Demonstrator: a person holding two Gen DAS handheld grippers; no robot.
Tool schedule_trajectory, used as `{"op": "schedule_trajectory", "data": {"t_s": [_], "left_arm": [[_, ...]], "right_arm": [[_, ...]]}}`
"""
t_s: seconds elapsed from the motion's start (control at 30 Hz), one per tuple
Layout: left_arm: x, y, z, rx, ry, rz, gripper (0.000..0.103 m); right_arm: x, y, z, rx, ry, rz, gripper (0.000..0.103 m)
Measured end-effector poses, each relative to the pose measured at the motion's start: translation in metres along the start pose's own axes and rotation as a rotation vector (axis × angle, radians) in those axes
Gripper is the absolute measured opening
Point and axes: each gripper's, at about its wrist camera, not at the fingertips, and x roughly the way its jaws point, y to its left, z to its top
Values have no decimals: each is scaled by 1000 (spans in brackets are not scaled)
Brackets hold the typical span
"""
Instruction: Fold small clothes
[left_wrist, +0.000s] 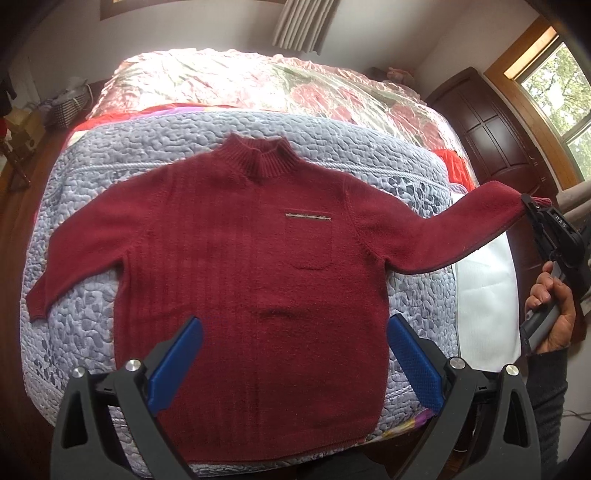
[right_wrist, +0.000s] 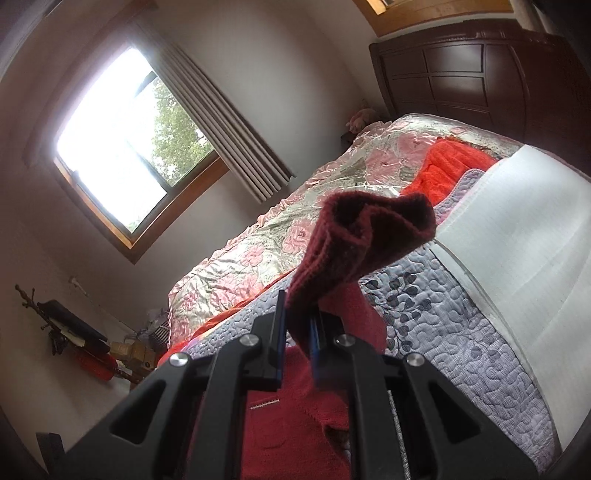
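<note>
A dark red knit sweater (left_wrist: 240, 266) lies face up on the grey quilted bed cover (left_wrist: 85, 325), collar away from me, its left sleeve flat. My left gripper (left_wrist: 295, 332) hovers open over the sweater's lower body, with its blue pads (left_wrist: 177, 365) on either side. My right gripper (left_wrist: 532, 206), held by a hand (left_wrist: 554, 314), is shut on the cuff of the right sleeve and holds that sleeve lifted and stretched out to the right. In the right wrist view the right gripper (right_wrist: 297, 325) pinches the sleeve cuff (right_wrist: 362, 240), which bunches up above the jaws.
A shiny floral bedspread (left_wrist: 258, 85) covers the far half of the bed. White bedding (left_wrist: 484, 306) runs along the bed's right side. A dark wooden wardrobe (left_wrist: 491, 129) and a window (left_wrist: 554, 92) stand to the right. Boxes and clutter (left_wrist: 22, 136) sit at the left.
</note>
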Motion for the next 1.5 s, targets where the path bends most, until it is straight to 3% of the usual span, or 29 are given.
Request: {"op": "schedule_trajectory", "data": {"t_s": [0.2, 0.37, 0.5, 0.6, 0.77, 0.9, 1.03, 1.17, 1.33, 1.5], "left_arm": [[-3, 26, -2, -57, -10, -20, 99], [2, 51, 1, -133, -20, -108, 99], [17, 74, 10, -219, -6, -220, 99], [34, 89, 20, -260, 11, -281, 99], [70, 103, 38, -250, 22, -302, 99], [108, 115, 49, -279, 66, -361, 99], [141, 126, 61, -320, 94, -436, 99], [173, 131, 74, -391, 127, -530, 99], [226, 119, 89, -454, 216, -613, 99], [282, 102, 80, -531, 345, -603, 99]], "right_arm": [[26, 56, -23, -225, 45, -42, 9], [61, 102, -69, -466, 118, -80, 9], [97, 137, -122, -679, 185, -112, 9], [128, 152, -164, -794, 241, -129, 9], [183, 165, -225, -926, 318, -186, 9], [223, 169, -278, -1056, 373, -252, 9], [239, 171, -320, -1181, 408, -284, 13], [231, 163, -331, -1151, 468, -239, 24], [188, 145, -318, -1030, 500, -216, 37], [148, 117, -318, -902, 569, -224, 38]]}}
